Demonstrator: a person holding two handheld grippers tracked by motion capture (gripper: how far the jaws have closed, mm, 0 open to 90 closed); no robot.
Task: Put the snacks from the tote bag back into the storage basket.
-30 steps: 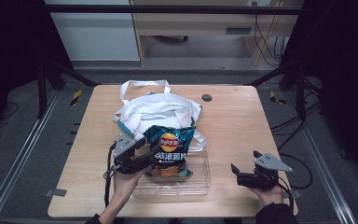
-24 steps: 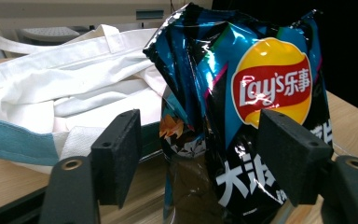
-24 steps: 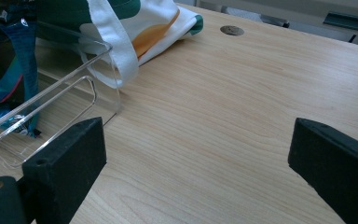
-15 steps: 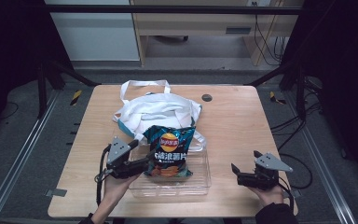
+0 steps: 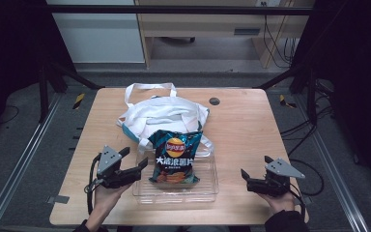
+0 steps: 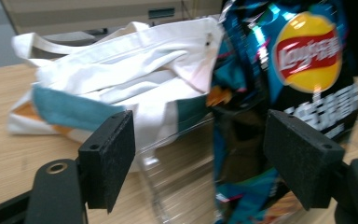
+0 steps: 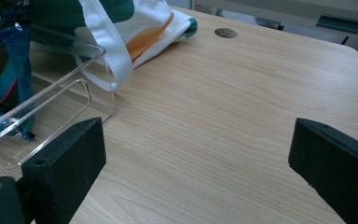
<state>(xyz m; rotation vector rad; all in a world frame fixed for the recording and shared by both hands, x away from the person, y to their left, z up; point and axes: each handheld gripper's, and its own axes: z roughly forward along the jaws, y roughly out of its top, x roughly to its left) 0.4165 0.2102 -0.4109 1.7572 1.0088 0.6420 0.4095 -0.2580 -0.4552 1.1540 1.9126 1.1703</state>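
Observation:
A dark blue chip bag (image 5: 175, 155) with a yellow and red logo stands tilted in a clear plastic bin (image 5: 174, 198), its top leaning toward a white tote bag (image 5: 164, 113) behind it. My left gripper (image 5: 135, 162) is open just left of the bin, touching nothing. In the left gripper view its open jaws (image 6: 205, 158) frame the chip bag (image 6: 289, 84), the bin wall (image 6: 177, 154) and the tote (image 6: 121, 79). My right gripper (image 5: 255, 166) rests open on the table to the right of the bin. Its jaws (image 7: 200, 172) stand wide over bare wood, with the bin (image 7: 51, 107) at the left.
The wooden table (image 5: 251, 125) has a small round grommet hole (image 5: 214, 101) at the back. Tote handles (image 5: 149, 88) lie toward the far edge. A tote strap (image 7: 107, 46) hangs over the bin's corner. Dark floor and metal frame rails surround the table.
My left gripper has drawn back to the left, away from the chip bag, and stands apart from it. The chip bag stays leaning in the bin. The right gripper has not moved.

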